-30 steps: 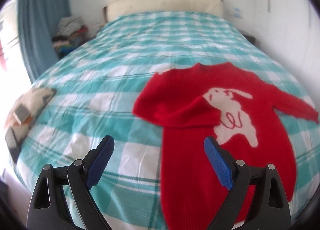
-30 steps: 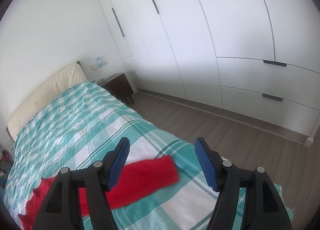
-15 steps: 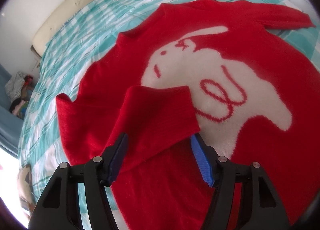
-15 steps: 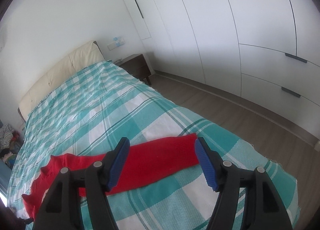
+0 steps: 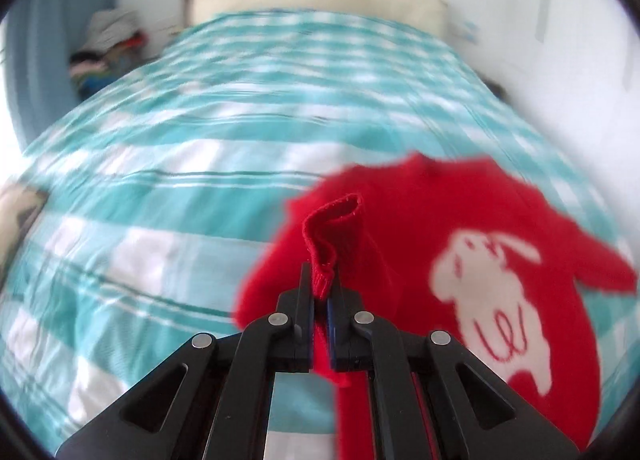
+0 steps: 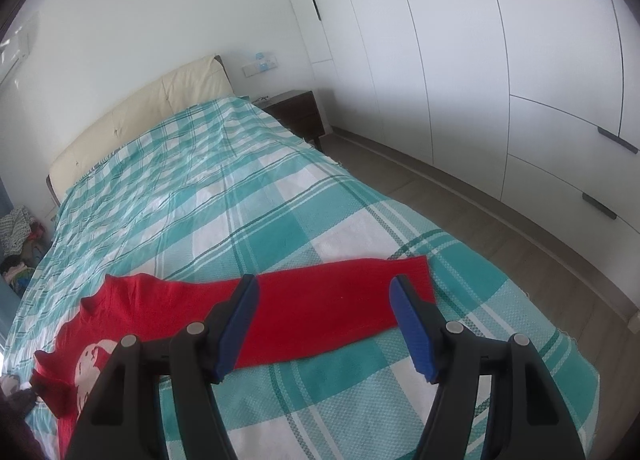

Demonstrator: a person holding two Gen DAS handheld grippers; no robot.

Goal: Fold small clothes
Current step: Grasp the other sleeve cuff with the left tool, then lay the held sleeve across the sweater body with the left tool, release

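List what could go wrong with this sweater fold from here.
1. The left tool is shut on only the bunched cuff of one sleeve; a hard pull may drag the whole red sweater across the checked bedspread and undo the layout.
2. The right tool hangs open above the other sleeve, which lies near the bed's edge and could slide off.

Bright daylight; left wrist view motion-blurred, right wrist view sharp; fisheye edges curved and dark.

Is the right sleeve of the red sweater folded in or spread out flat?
Spread out. In the right wrist view the right sleeve lies flat and straight across the checked bedspread, away from the sweater's body.
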